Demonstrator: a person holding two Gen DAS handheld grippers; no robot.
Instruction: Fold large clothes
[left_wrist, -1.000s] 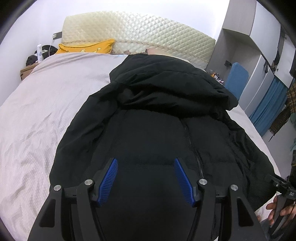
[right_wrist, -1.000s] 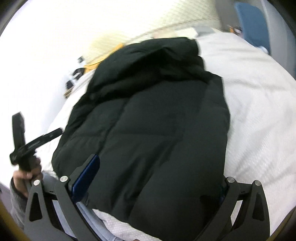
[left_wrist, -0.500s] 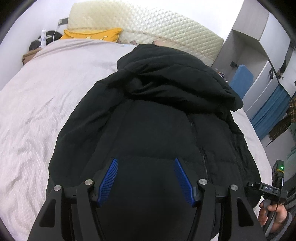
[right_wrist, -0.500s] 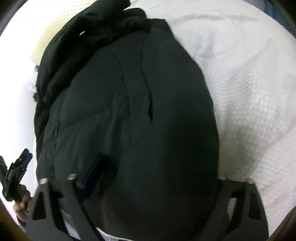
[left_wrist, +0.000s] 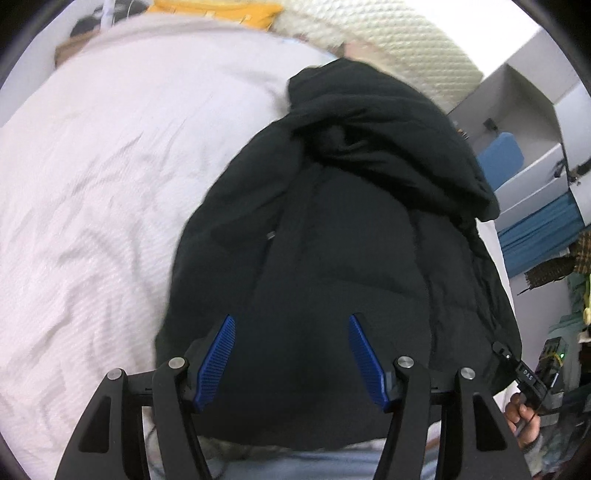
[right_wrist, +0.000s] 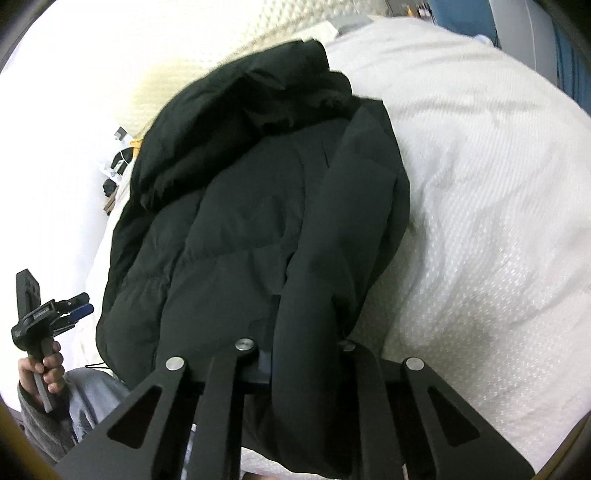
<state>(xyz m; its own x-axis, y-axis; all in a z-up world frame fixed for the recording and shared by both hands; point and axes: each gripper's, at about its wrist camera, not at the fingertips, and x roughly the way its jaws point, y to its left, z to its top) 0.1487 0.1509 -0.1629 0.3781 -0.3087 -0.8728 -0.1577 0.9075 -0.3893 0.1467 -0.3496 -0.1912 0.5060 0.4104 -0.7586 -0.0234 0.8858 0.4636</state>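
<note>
A large black puffer jacket (left_wrist: 351, 240) lies on the white bed (left_wrist: 92, 203), hood toward the headboard, hem toward me. It also shows in the right wrist view (right_wrist: 240, 221). My left gripper (left_wrist: 291, 354) hovers open over the jacket's hem, its blue pads (left_wrist: 218, 354) apart and empty. It also shows at the left of the right wrist view (right_wrist: 55, 314). My right gripper (right_wrist: 306, 354) is shut on a thick fold of the jacket's right side (right_wrist: 314, 314), which hides its pads. That gripper's handle shows at the left wrist view's right edge (left_wrist: 532, 376).
A quilted cream headboard (left_wrist: 388, 48) and a yellow pillow (left_wrist: 214, 11) stand at the far end. A blue chair (left_wrist: 498, 158), wardrobe and blue curtain (left_wrist: 539, 236) are to the right. A nightstand with clutter (left_wrist: 81, 40) is at the far left.
My right gripper has closed on the jacket's right edge and pulled up a fold. My left gripper has shifted right and tilted down, staying open.
</note>
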